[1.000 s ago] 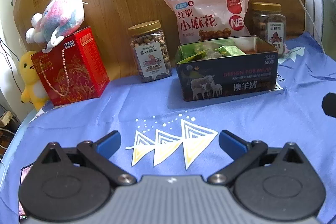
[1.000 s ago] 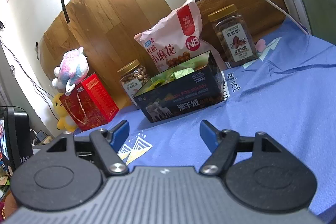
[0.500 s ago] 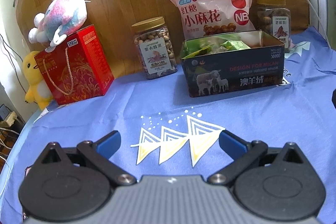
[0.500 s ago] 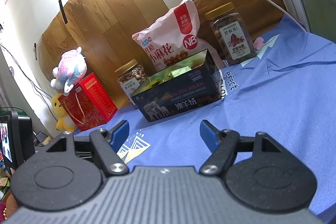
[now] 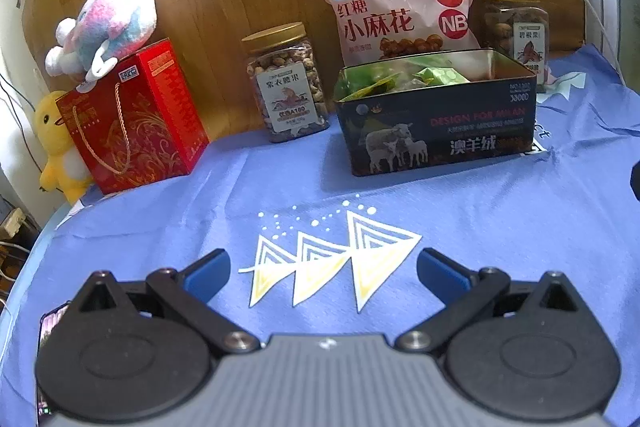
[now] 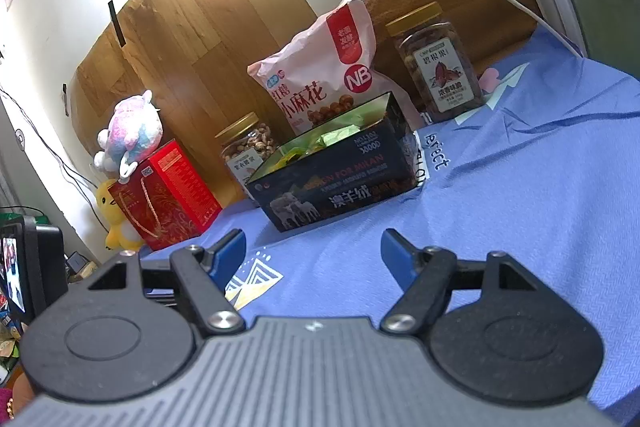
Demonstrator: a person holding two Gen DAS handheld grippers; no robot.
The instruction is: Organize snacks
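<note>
A dark tin box [image 5: 440,131] [image 6: 332,183] holding green and yellow snack packets stands on the blue cloth [image 5: 500,235]. Behind it leans a pink snack bag [image 5: 396,11] [image 6: 324,79]. A nut jar with a gold lid [image 5: 286,83] [image 6: 246,151] stands left of the tin, and a second jar [image 5: 514,27] [image 6: 438,63] stands at its right. My left gripper [image 5: 323,269] is open over the cloth's triangle print, well short of the tin. My right gripper [image 6: 313,251] is open too, nothing between its blue pads.
A red gift box [image 5: 136,119] [image 6: 164,195] with a pink plush toy [image 5: 108,19] on top stands at the far left, with a yellow duck toy [image 5: 60,147] beside it. A wooden board backs the row. A dark screen [image 6: 24,267] stands off the table's left edge.
The left wrist view has shifted slightly, so the tin and bag sit a little more to the right and higher. Both grippers stay open and empty.
</note>
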